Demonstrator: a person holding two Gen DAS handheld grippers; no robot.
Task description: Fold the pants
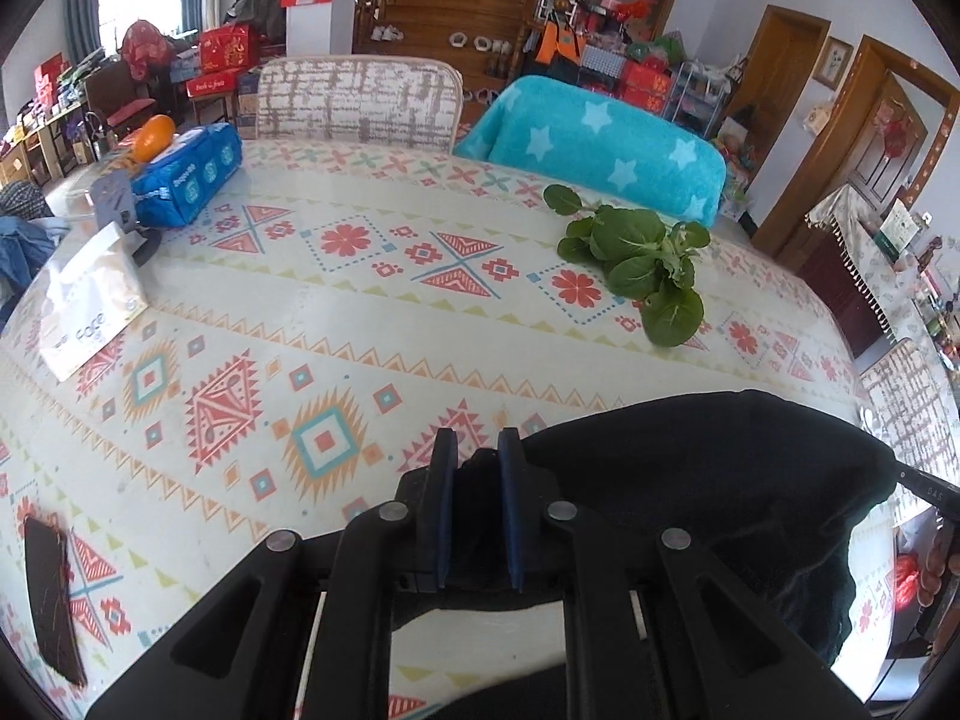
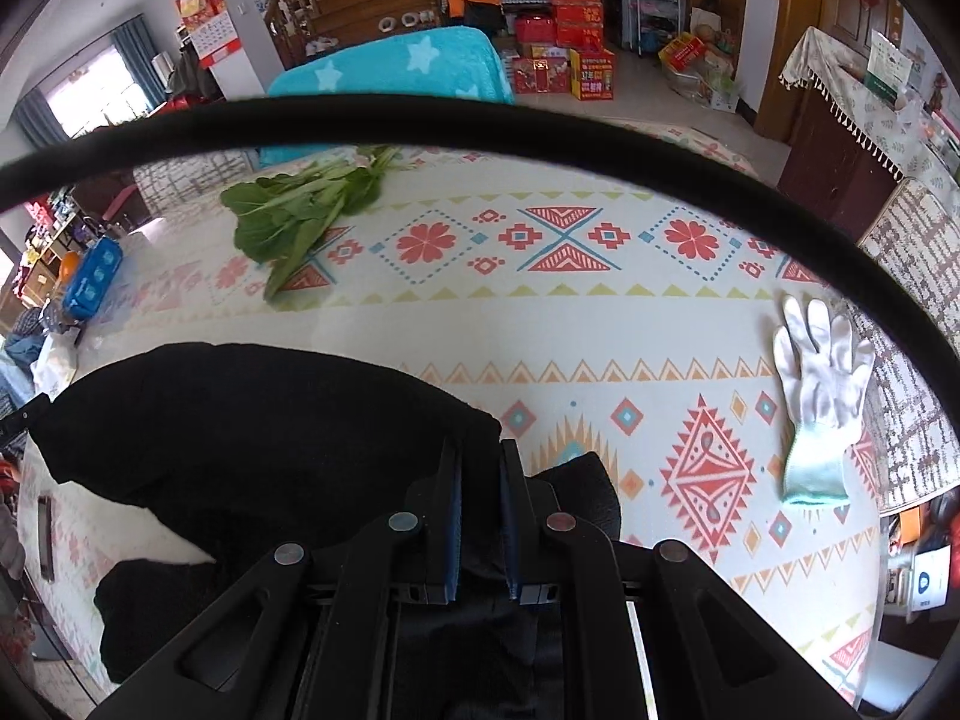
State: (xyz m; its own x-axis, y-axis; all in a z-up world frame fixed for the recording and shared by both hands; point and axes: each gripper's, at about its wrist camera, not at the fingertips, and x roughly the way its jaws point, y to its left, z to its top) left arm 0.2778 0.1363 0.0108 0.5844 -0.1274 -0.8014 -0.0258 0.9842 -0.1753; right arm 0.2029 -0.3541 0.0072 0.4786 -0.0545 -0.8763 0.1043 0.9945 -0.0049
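Gripping one pair of black pants [image 1: 690, 480], the left gripper [image 1: 478, 456] and right gripper [image 2: 482, 468] each pinch bunched fabric. One white glove [image 2: 819, 384] and one bunch of greens [image 1: 642, 258] lie on the patterned table [image 1: 360, 324].

Black pants [image 1: 690, 480] cut off at the bottom edge of both wrist views, lower part hidden behind the gripper frames. Thick black cable [image 2: 480, 114] arcing across the right wrist view, hiding a strip of tabletop [image 2: 600, 324]. Print on the blue pack [image 1: 192, 174] too small to read.
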